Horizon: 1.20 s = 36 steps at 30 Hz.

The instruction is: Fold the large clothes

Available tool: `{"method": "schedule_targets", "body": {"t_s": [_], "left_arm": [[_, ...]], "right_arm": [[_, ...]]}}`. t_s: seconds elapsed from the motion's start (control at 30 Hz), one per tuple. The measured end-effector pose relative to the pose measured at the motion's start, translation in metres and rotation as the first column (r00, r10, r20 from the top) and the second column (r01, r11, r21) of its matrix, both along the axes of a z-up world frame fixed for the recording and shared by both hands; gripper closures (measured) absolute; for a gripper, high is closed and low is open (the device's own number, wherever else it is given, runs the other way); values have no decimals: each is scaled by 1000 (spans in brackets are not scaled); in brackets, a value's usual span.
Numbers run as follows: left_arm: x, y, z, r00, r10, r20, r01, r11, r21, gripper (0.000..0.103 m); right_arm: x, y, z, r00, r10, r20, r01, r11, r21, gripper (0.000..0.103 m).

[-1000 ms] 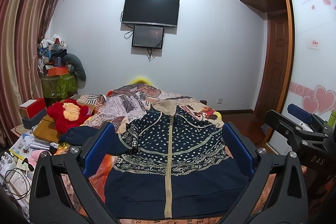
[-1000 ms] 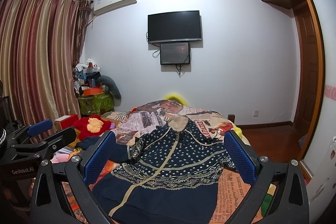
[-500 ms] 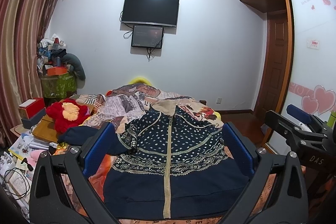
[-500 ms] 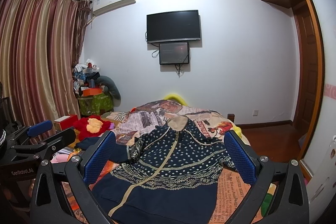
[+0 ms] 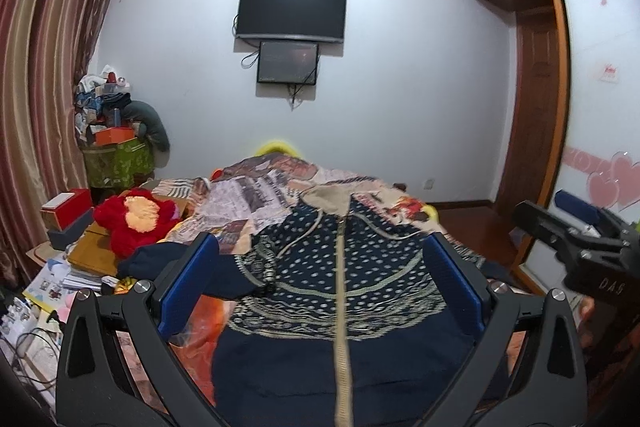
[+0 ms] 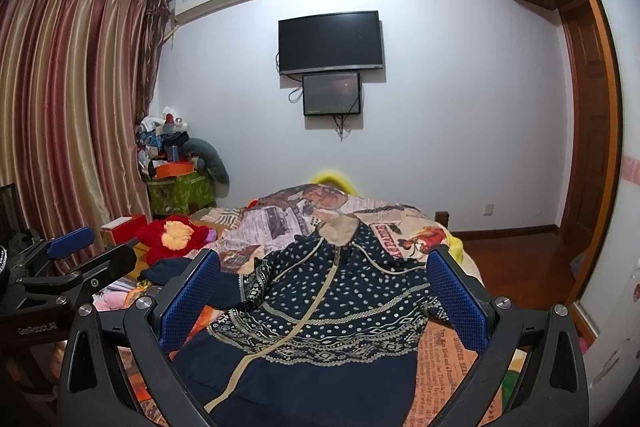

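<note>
The navy zip-front knitted jacket with white dots and cream patterned bands (image 5: 340, 287) lies face up and spread flat on the bed with the printed newspaper-pattern cover (image 5: 256, 195), hem nearest; the left gripper (image 5: 320, 287) and the right gripper (image 6: 324, 303) hover above it, jaws wide open and empty. One dark sleeve (image 5: 168, 259) trails off toward the red plush toy (image 5: 136, 219) and bedside clutter, so a fold begun without gathering it would likely come out lopsided. A shallow pinch might catch only the top layer, or the bed cover too.
</note>
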<state>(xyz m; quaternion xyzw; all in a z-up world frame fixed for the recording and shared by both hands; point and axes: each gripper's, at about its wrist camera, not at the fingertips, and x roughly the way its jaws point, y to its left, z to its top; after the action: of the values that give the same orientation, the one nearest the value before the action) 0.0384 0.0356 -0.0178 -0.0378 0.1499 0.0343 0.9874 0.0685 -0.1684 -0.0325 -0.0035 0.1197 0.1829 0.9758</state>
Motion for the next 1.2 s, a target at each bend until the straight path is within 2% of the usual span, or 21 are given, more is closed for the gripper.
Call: {"method": "schedule_targets", "body": {"t_s": [0.13,0.23,0.4,0.53,0.63,0.73,0.83,0.93,1.07,1.2], "left_arm": [[32,27,-6,998,38,-55,-38,999,14,0],[60,57,-10,992,71,-108,-73,997,-11,0],[109,108,-23,970,115,-216,-124,992,-31,0],[149,153,-41,936,153,-317,-177,983,-51,0],[181,190,-65,893,191,-408,-238,969,-66,0],[204,219,-93,843,195,-501,-285,952,-111,5],[219,248,-129,780,205,-591,-359,921,-155,5],[225,277,-166,727,177,-664,-434,868,-244,9],[226,306,-201,688,135,-713,-529,767,-364,16],[227,321,-221,675,123,-728,-572,709,-411,19]], "right_arm": [[34,8,-7,1000,4,-20,-4,1000,-14,0],[67,14,-11,999,-4,-45,3,999,-34,0],[130,26,-20,990,18,-141,-24,999,-41,0],[180,35,-29,976,35,-216,-46,998,-50,0],[211,43,-37,962,52,-267,-72,995,-67,0],[244,53,-48,950,56,-309,-93,990,-104,0],[270,63,-59,942,49,-332,-106,982,-154,0],[293,70,-73,933,44,-357,-119,974,-192,1],[318,78,-93,918,40,-394,-135,967,-218,3],[337,82,-115,895,45,-443,-153,965,-212,6]]}}
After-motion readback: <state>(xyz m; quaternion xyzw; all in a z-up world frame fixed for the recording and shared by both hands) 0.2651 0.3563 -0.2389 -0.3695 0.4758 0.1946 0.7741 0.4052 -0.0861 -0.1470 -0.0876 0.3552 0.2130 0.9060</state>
